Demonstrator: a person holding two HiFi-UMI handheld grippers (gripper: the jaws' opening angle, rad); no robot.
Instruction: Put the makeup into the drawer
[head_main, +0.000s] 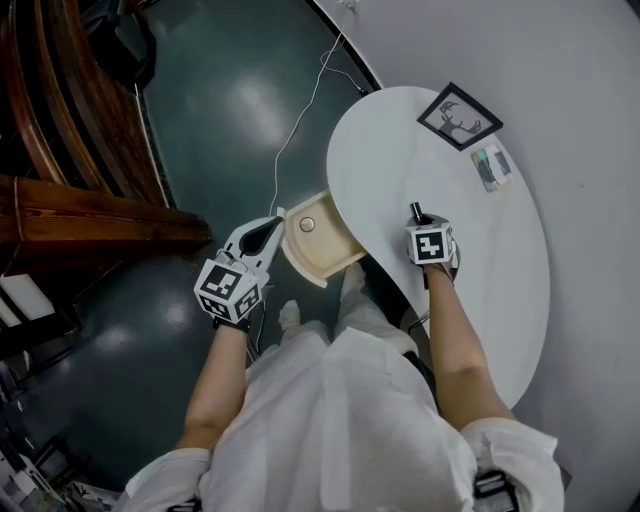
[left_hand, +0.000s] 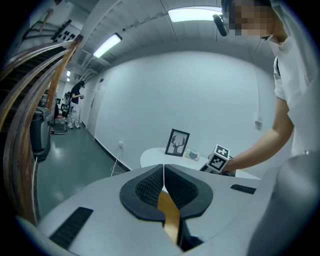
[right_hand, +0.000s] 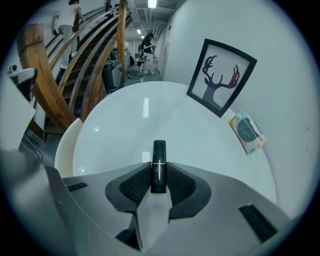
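Jaws first, on the right gripper: both ribbed pads are clamped on the lipstick, one on each side of its lower half. It's a slim, glossy black tube with a thin gold band round the middle, squared off at the top, standing straight up at twelve o'clock out of the grip. In the head view that same tube pokes out ahead of the right gripper, which hangs over the white table near its left edge, pointing steeply down.

Over to the left gripper: its pads are pressed together along a single thin seam, with nothing caught between them.

Out from there, the head view shows the cream drawer pulled open from under the table, at nine o'clock from the lipstick, with a round knob showing on it. Nothing can be made out inside the drawer. The left gripper sits at nine o'clock of the drawer, its tips just beside the drawer's corner; contact can't be judged.

Further up the table, a black-framed deer picture stands at one o'clock from the right gripper, and a small pale packet lies at two o'clock. A white cable trails across the dark floor at eleven o'clock from the drawer.
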